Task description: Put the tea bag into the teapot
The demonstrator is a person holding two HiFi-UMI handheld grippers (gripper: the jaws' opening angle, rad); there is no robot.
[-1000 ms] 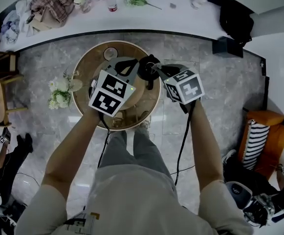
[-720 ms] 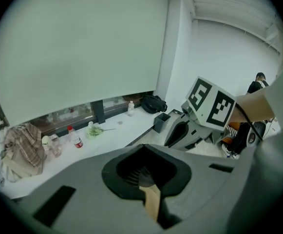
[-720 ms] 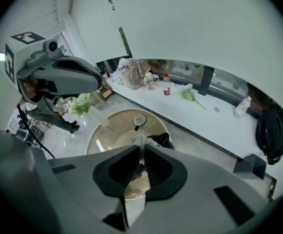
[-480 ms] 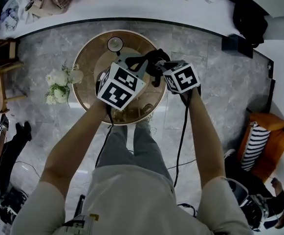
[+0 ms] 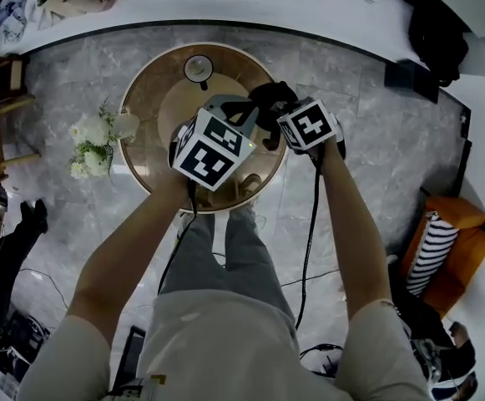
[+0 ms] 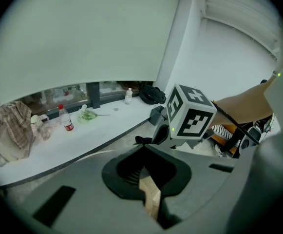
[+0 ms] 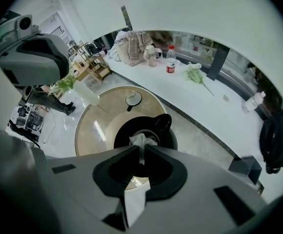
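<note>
The black teapot [image 7: 157,125] stands open on the round wooden table [image 7: 95,126]; in the head view the teapot [image 5: 267,100] is half hidden by the grippers. My right gripper [image 7: 141,148] is shut on the white tea bag [image 7: 142,139], which hangs right over the pot's mouth, and a white paper strip [image 7: 134,199] trails back between the jaws. The right marker cube [image 5: 309,125] sits just right of the pot. My left gripper [image 6: 144,167], cube [image 5: 213,149], is raised beside it, tilted up and shut on a pale tan piece [image 6: 150,195]; what that piece is I cannot tell.
A small cup on a saucer [image 7: 133,98] sits at the table's far side. A vase of white flowers [image 5: 92,136] stands at the left edge. Beyond is a long white counter [image 7: 214,106] with a red-labelled bottle [image 7: 171,62], greenery and clothes. The floor is grey marble.
Both grippers have drawn in closer to the teapot, the right one leftward over its mouth. Neither grip has changed.
</note>
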